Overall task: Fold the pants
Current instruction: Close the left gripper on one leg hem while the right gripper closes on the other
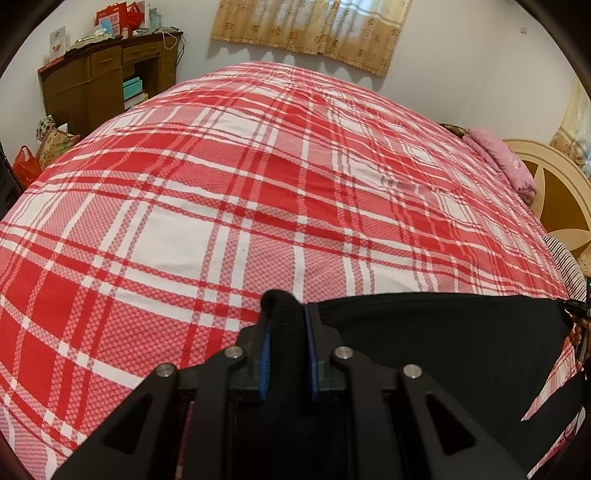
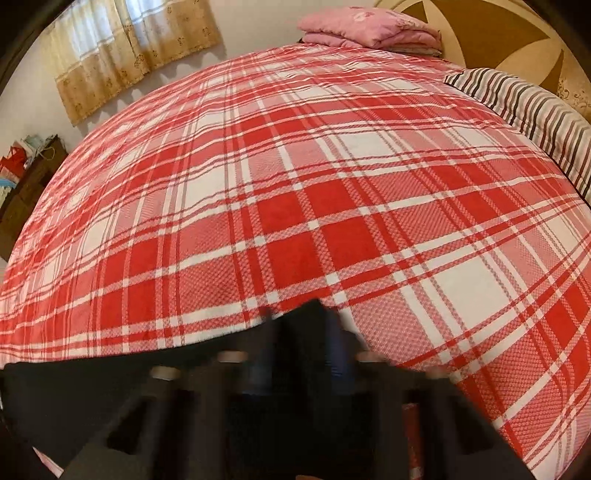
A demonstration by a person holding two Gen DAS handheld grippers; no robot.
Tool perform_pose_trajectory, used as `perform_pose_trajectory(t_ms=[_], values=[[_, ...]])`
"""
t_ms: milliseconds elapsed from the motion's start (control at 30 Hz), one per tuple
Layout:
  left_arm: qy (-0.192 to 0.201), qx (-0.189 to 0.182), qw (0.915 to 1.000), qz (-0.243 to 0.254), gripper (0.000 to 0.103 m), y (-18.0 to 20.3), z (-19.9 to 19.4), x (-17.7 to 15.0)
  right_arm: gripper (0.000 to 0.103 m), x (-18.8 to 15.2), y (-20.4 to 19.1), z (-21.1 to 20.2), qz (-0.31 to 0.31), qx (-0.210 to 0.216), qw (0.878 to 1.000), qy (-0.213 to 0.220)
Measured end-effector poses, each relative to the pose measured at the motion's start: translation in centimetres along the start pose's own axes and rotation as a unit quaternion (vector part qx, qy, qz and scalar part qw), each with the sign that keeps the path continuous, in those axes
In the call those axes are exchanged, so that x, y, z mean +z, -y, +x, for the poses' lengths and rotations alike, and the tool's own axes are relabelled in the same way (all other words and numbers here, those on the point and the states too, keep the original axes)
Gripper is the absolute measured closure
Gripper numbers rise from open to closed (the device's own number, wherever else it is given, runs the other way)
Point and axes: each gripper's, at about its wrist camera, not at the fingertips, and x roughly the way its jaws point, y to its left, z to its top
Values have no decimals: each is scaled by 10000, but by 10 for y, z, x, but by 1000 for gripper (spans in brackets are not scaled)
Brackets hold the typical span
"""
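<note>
**Pants pinched at both ends over the near edge of the bed**

Pants (image 1: 443, 332) of black cloth lie at the near edge of the bed (image 1: 258, 184), which carries a red-and-white plaid cover reaching across to the far edge. A straight upper hem of the garment runs level between the two grippers, with the rest of the cloth falling below it toward the near edge.

At the bed's head end a folded pink quilt (image 2: 369, 26) sits in the far corner against the headboard (image 2: 480, 40), and a striped pillow (image 2: 535, 107) lies along that same edge. A brown wooden cabinet (image 1: 103, 81) stands beyond the opposite end, and patterned curtains (image 1: 314, 29) hang on the wall past the far edge.

The left gripper (image 1: 286, 314) is clamped on a bunched roll of the black cloth, which bulges up between its blue pads (image 1: 264, 354). The right gripper (image 2: 299, 332) is motion-blurred; its jaws stand close together with a peak of the black cloth rising between them.
</note>
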Motion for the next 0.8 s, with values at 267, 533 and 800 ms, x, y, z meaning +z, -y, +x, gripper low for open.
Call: perform_pose_trajectory(t_ms=[267, 533, 800], values=[[-60, -57, 10000, 0, 87, -2, -4, 4, 96, -13, -18, -36, -340, 103, 9990, 285], [190, -251, 9995, 26, 90, 3, -25, 8, 96, -23, -27, -116, -556, 188, 9928, 1047], [526, -570, 9970, -12, 90, -1, -59, 9, 97, -53, -22, -181, -680, 441, 9846, 1551]])
